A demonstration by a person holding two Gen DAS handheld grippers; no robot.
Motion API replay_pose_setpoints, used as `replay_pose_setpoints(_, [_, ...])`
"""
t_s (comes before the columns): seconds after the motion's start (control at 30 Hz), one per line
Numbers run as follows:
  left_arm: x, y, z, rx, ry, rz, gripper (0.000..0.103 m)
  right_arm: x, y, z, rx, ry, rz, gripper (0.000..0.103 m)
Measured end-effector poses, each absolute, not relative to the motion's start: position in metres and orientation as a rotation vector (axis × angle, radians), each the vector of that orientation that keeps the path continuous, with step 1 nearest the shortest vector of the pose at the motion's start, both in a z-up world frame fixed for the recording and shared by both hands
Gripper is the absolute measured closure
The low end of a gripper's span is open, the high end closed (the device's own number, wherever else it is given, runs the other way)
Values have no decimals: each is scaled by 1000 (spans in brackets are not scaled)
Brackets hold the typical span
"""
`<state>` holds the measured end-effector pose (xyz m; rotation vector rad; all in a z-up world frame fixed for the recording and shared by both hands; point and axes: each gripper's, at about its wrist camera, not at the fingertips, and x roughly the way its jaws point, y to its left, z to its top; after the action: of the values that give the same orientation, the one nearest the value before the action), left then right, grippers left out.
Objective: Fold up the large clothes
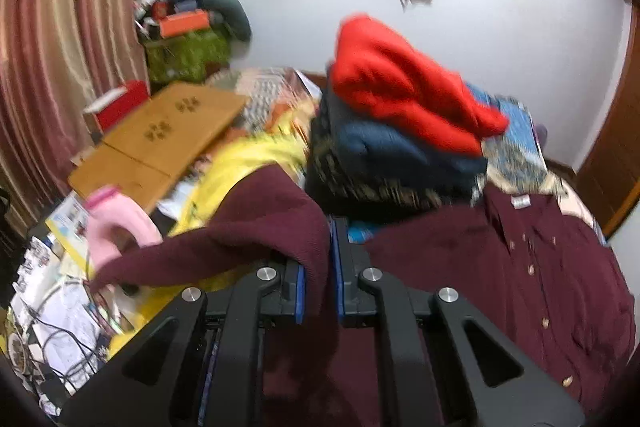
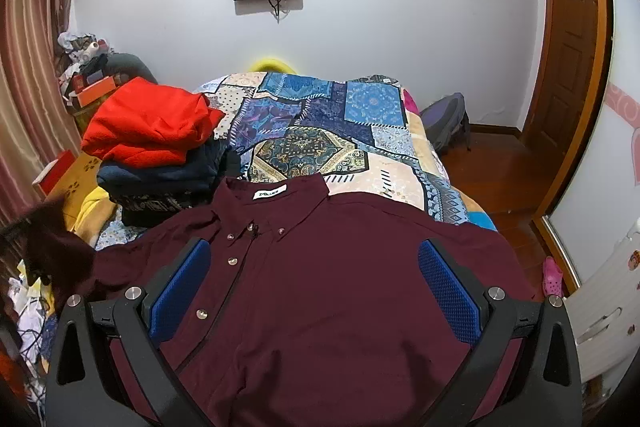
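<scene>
left gripper (image 1: 320, 279) clamping maroon shirt (image 2: 340, 287) sleeve, bedspread (image 2: 320, 131) beyond

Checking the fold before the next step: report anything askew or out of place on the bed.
The red garment sits crumpled and lopsided atop the stack of folded dark clothes, unlike the neat layers below. The maroon button-up shirt lies flat, one sleeve lifted in the shut left gripper. The right gripper is open above it.

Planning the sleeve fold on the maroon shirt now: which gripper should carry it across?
Left. The left gripper is already shut on the maroon shirt, its sleeve draped over the fingers. The right gripper is open above the shirt's front, holding nothing.
</scene>
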<state>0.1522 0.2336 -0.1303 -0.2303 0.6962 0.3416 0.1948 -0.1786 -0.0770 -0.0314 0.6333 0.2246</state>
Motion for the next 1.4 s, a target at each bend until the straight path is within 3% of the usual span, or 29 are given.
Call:
replay_pose_setpoints(0.13, [155, 227, -165, -306, 802, 322, 89, 189, -180, -76, -31, 620, 225, 0])
replay_pose_setpoints(0.2, [155, 230, -190, -369, 887, 291, 69, 187, -181, -76, -33, 617, 224, 0])
replay_pose_setpoints(0.27, [152, 230, -213, -417, 962, 272, 59, 186, -181, -76, -33, 617, 221, 0])
replay_pose_setpoints(0.47, [120, 246, -233, -560, 986, 273, 52, 186, -179, -77, -36, 620, 223, 0])
replay_pose_setpoints(0.77, [57, 326, -196, -749, 779, 422, 38, 188, -155, -80, -89, 625, 235, 0])
replay_pose_setpoints(1.13, [66, 426, -239, -1017, 729, 512, 37, 198, -133, -86, -159, 650, 217, 0])
replay_pose_setpoints(1.17, [70, 431, -245, -1028, 734, 520, 39, 199, -133, -87, -160, 654, 214, 0])
replay_pose_setpoints(1.23, [75, 439, -253, -1027, 751, 575, 56, 202, -133, -89, -159, 669, 207, 0])
replay_pose_setpoints(1.3, [80, 443, -257, -984, 767, 650, 85, 203, -133, -90, -158, 675, 205, 0])
replay_pose_setpoints(1.4, [86, 438, -248, -881, 765, 697, 95, 202, -133, -90, -162, 675, 203, 0])
